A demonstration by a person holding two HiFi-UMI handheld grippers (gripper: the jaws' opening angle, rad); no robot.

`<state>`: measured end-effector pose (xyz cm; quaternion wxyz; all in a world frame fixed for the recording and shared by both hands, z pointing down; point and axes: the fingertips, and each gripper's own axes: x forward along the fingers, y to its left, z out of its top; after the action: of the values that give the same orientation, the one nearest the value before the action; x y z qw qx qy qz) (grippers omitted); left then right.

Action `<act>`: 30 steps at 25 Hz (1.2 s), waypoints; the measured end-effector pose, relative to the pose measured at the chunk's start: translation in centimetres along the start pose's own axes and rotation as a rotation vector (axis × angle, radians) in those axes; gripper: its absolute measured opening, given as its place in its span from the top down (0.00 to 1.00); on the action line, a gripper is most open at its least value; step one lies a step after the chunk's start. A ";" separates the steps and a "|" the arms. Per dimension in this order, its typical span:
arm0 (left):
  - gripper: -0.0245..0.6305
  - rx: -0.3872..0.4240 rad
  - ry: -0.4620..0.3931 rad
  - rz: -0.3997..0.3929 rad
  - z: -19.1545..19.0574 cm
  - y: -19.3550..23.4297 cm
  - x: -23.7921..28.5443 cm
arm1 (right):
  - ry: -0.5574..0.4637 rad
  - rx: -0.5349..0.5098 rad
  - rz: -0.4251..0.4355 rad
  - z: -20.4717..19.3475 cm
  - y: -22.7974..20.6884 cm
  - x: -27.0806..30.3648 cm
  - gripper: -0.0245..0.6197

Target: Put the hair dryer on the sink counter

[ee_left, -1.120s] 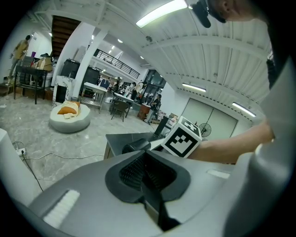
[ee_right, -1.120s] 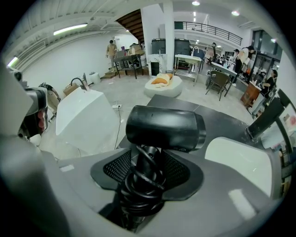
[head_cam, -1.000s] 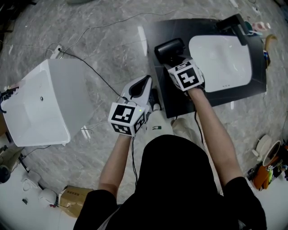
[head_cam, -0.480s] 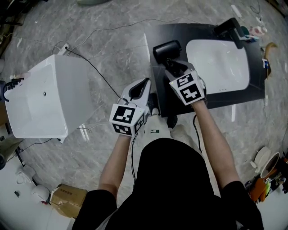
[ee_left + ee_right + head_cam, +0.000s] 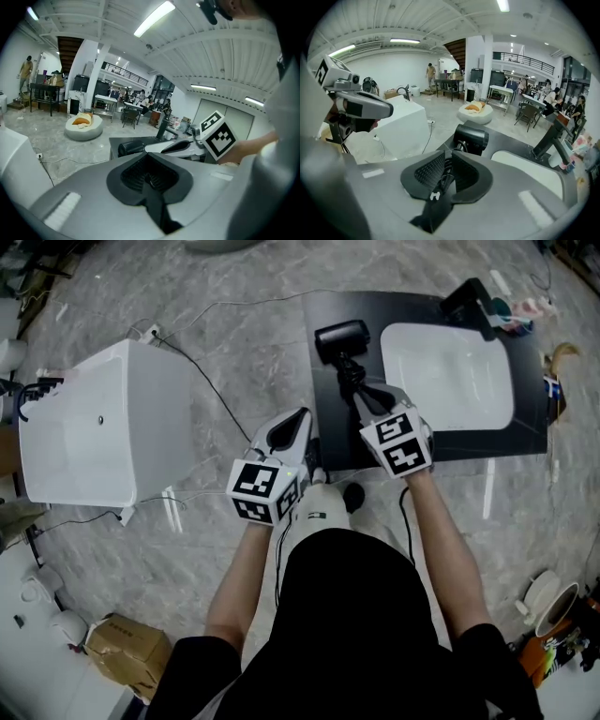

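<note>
The black hair dryer lies on the black sink counter, left of the white basin, handle pointing toward me. My right gripper reaches in over its tail end. In the right gripper view the jaws are closing, and the pads press on the dark handle end and cord of the hair dryer. My left gripper hovers over the floor by the counter's left front corner. Its jaws are shut with nothing between them, and the hair dryer shows beyond them.
A black faucet stands at the basin's far edge, with small bottles beside it. A large white tub sits on the marble floor at the left, a thin cable running past it. A cardboard box lies lower left.
The right gripper has slid back from the dryer's body toward the handle end, and its jaws have narrowed onto it. The left gripper has hardly moved.
</note>
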<state>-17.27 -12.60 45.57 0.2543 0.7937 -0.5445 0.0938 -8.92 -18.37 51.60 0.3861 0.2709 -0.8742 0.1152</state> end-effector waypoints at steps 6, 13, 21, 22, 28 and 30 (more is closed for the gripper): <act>0.96 0.007 -0.016 0.018 -0.8 -3.3 -2.2 | -0.051 -0.033 0.002 -1.0 1.7 -3.8 0.90; 0.96 0.021 -0.055 0.026 -0.8 -7.0 -4.7 | -0.125 -0.080 -0.011 -1.4 3.8 -9.1 0.92; 0.96 0.069 -0.087 0.013 -1.4 -11.4 -7.8 | -0.243 -0.061 -0.028 -1.9 6.1 -16.1 0.94; 0.96 0.074 -0.090 0.010 -1.5 -11.9 -8.2 | -0.253 -0.062 -0.028 -2.0 6.5 -16.9 0.94; 0.96 0.100 -0.114 -0.011 -1.8 -14.8 -10.3 | -0.320 -0.054 -0.033 -2.5 8.4 -21.1 0.95; 0.96 0.108 -0.120 -0.015 -1.8 -15.4 -11.0 | -0.336 -0.051 -0.035 -2.7 9.0 -22.3 0.95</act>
<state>-7.22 1.56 37.78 0.1788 0.8146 -0.5469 0.0730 0.05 -1.29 37.06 0.2432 0.2917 -0.9242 0.0391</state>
